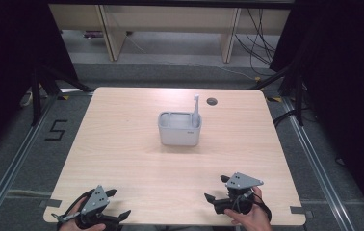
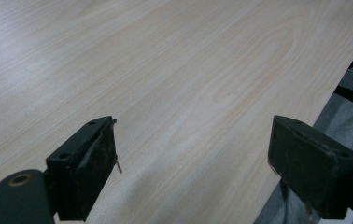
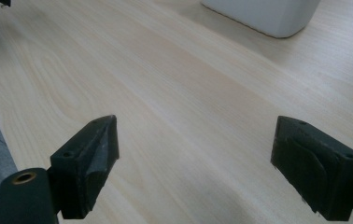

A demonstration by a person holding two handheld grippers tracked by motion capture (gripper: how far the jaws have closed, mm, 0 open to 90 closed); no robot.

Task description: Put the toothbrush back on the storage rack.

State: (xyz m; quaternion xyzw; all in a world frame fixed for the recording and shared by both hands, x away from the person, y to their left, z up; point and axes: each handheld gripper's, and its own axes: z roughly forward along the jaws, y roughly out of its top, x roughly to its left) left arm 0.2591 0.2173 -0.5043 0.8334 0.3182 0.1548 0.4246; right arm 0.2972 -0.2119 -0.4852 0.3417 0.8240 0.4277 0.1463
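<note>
At the near left corner of the wooden counter (image 1: 122, 144), the left hand-held gripper (image 1: 116, 204) is held low by a hand (image 1: 81, 222) that is partly cut off by the bottom edge of the high view. In the left gripper view its two black jaws are seen spread wide, with bare wood grain between them and nothing gripped; the counter's edge runs past the right jaw.

Near the middle of the counter, well apart from both grippers, a grey rectangular holder (image 1: 179, 129) is stood upright. A slim pale item, possibly a toothbrush (image 1: 196, 109), is propped in its right-hand compartment and rises above the rim; its head is too small to be made out with certainty. A small dark round hole (image 1: 212, 101) is set in the counter just behind it.

At the near right, the right hand-held gripper (image 1: 214, 188) is held by a hand (image 1: 250, 216). Its jaws are likewise parted wide and empty, and the holder's pale base (image 3: 268, 16) is seen ahead of them.
</note>
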